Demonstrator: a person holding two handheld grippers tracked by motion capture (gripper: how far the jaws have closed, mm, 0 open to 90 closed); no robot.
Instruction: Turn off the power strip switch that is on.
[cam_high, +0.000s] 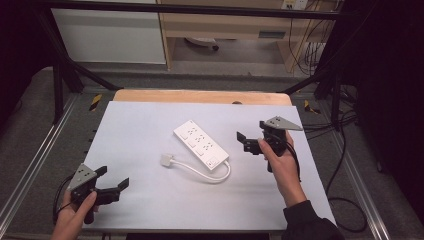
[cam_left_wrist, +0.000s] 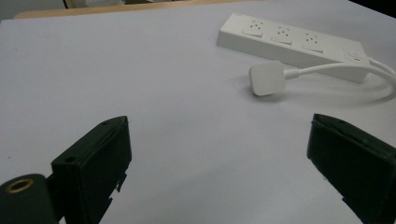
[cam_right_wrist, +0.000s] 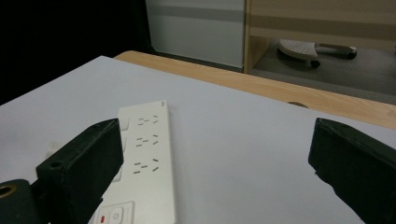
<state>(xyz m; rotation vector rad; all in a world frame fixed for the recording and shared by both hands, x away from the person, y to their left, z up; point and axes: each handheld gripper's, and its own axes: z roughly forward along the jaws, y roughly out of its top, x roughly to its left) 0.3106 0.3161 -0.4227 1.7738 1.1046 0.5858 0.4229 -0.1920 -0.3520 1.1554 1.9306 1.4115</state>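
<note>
Lying untouched on the white table sheet (cam_high: 140, 130), the white power strip (cam_high: 201, 144) is seen with its three socket groups empty and its own cord (cam_high: 210, 175) looped back beside it. The plug (cam_high: 166, 160) at the cord's end rests flat on the sheet, just beside the strip but not inserted in anything.

Left gripper (cam_high: 114, 181): jaws spread wide, nothing between them. In the left gripper view the plug (cam_left_wrist: 266, 78) is placed ahead of the fingers and slightly toward the right-hand one, well apart from both; the strip (cam_left_wrist: 292, 44) is found farther off, beyond the plug.

Right gripper (cam_high: 248, 142): jaws also wide open, nothing held. In the right gripper view the strip (cam_right_wrist: 147, 161) is located just ahead of and partly behind the left-hand finger (cam_right_wrist: 86, 163), with its switch end nearest the jaw; no contact can be made out. The right-hand finger (cam_right_wrist: 355, 163) is held over bare sheet.

Progress is judged as nil to very early: no object is grasped, lifted or contacted. The work in hand is taken to be handling of the strip and its plug. Everything is left to be done: approach, closing on the plug with the left gripper, and probably steadying of the strip body with the right.
</note>
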